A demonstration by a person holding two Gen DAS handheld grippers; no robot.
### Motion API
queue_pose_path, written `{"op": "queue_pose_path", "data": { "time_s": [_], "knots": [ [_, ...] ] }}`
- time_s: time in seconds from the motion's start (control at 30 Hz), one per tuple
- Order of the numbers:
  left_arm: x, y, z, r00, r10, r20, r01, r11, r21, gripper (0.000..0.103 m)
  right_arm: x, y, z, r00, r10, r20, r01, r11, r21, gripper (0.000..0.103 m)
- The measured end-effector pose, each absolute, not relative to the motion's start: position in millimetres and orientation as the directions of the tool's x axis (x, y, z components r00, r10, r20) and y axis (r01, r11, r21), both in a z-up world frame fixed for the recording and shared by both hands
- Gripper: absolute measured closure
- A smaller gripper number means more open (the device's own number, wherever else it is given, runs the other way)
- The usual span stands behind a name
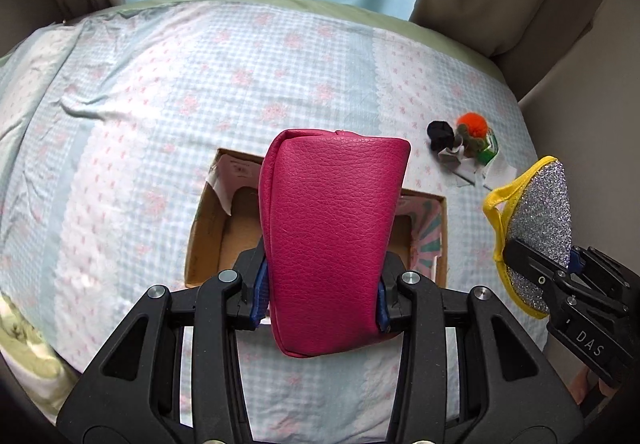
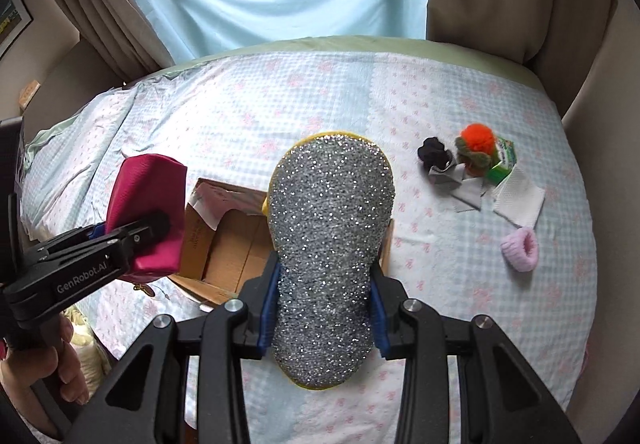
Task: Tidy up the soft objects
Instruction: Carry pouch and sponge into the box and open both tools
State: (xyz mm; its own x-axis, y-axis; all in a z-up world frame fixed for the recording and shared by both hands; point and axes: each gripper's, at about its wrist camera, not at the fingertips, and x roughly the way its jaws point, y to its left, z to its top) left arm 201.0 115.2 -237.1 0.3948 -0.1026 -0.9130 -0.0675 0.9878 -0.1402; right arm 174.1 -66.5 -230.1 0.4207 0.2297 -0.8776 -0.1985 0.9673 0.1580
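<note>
My left gripper (image 1: pixel 322 296) is shut on a magenta leather pouch (image 1: pixel 332 228), held up above an open cardboard box (image 1: pixel 208 232) on the bed. The same pouch (image 2: pixel 148 212) and left gripper (image 2: pixel 160 228) show at the left of the right wrist view. My right gripper (image 2: pixel 324 314) is shut on a silver glitter sponge with yellow trim (image 2: pixel 330 244), also above the box (image 2: pixel 228 248). From the left wrist, that sponge (image 1: pixel 540 220) and right gripper (image 1: pixel 536 264) appear at the right edge.
A small heap lies on the checked bedsheet (image 2: pixel 320 92) to the right: a black scrunchie (image 2: pixel 432 150), an orange pompom (image 2: pixel 478 138), a green packet (image 2: pixel 504 160), grey cloth and white tissue (image 2: pixel 518 200). A pink fuzzy band (image 2: pixel 520 248) lies nearer. Curtains hang behind the bed.
</note>
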Motion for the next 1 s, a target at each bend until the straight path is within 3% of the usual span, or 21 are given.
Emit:
{"op": "queue_pose_path", "data": {
  "time_s": [0.4, 0.73, 0.83, 0.87, 0.9, 0.93, 0.97, 1.0],
  "knots": [
    [253, 144, -349, 0.166, -0.125, -0.978, 0.179, 0.979, -0.095, 0.067, 209, 3, -346, 0.233, 0.2, -0.952, 0.035, 0.976, 0.214, 0.066],
    [280, 129, -400, 0.078, -0.107, -0.991, 0.25, 0.964, -0.084, 0.067, 220, -3, -407, 0.132, 0.143, -0.981, -0.003, 0.99, 0.144, 0.065],
    [282, 124, -406, 0.064, -0.103, -0.993, 0.268, 0.96, -0.083, 0.066, 222, -2, -415, 0.12, 0.145, -0.982, -0.025, 0.989, 0.143, 0.058],
    [284, 123, -406, 0.062, -0.096, -0.993, 0.273, 0.959, -0.075, 0.062, 222, -2, -415, 0.12, 0.156, -0.98, -0.037, 0.988, 0.152, 0.043],
    [285, 121, -405, 0.062, -0.097, -0.993, 0.274, 0.959, -0.077, 0.05, 223, 0, -415, 0.125, 0.17, -0.978, -0.051, 0.985, 0.165, 0.03],
    [285, 121, -403, 0.067, -0.11, -0.992, 0.275, 0.957, -0.088, 0.038, 223, 1, -415, 0.125, 0.183, -0.975, -0.066, 0.982, 0.176, 0.003],
    [286, 121, -400, 0.079, -0.117, -0.99, 0.275, 0.957, -0.091, 0.005, 223, 3, -416, 0.118, 0.19, -0.975, -0.079, 0.98, 0.181, 0.0],
    [287, 120, -397, 0.094, -0.119, -0.988, 0.277, 0.957, -0.089, 0.0, 222, 4, -417, 0.112, 0.195, -0.974, -0.096, 0.978, 0.185, 0.0]
  ]
}}
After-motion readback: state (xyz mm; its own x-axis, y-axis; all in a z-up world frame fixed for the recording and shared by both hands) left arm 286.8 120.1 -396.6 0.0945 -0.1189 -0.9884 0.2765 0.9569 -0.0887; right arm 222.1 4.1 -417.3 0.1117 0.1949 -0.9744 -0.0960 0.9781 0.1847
